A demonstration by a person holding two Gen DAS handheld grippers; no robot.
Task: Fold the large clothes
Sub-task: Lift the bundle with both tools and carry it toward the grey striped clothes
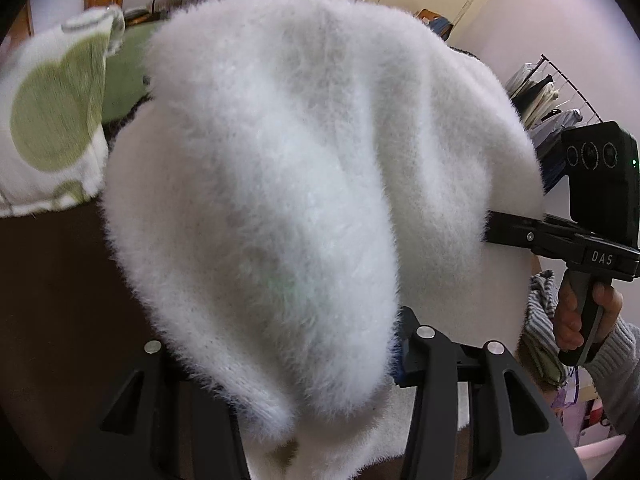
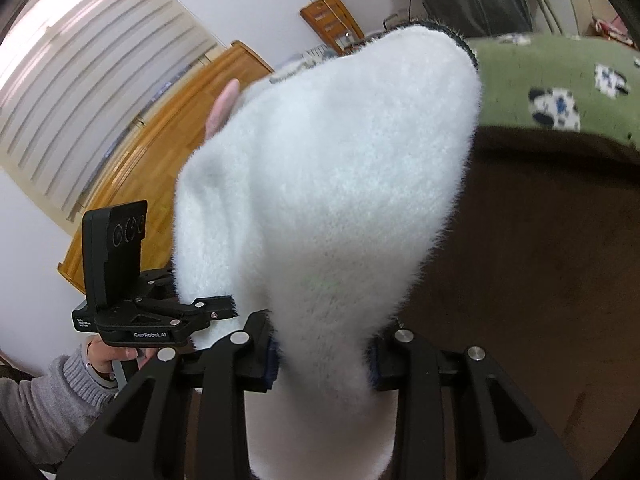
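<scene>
**Fluffy white sweater held by both grippers**

The big fluffy white sweater (image 1: 280,184) hangs in front of me, over the brown table (image 2: 540,260). My left gripper (image 1: 320,368) pinches one bunch of it. My right gripper (image 2: 324,360) pinches another bunch between its pads. The sweater drapes up and away from both, covering most of what I see.

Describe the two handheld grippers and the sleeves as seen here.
Both grippers are matte black with angular linkage arms, silver pivot bolts and blue pads. Right gripper: boxy black camera block with three round lenses and a green LED, "DAS" on the body, dark pistol grip. Left gripper: same camera block, "GenRobot.AI" in white. Sleeves are grey ribbed knit. No cables visible.
</scene>
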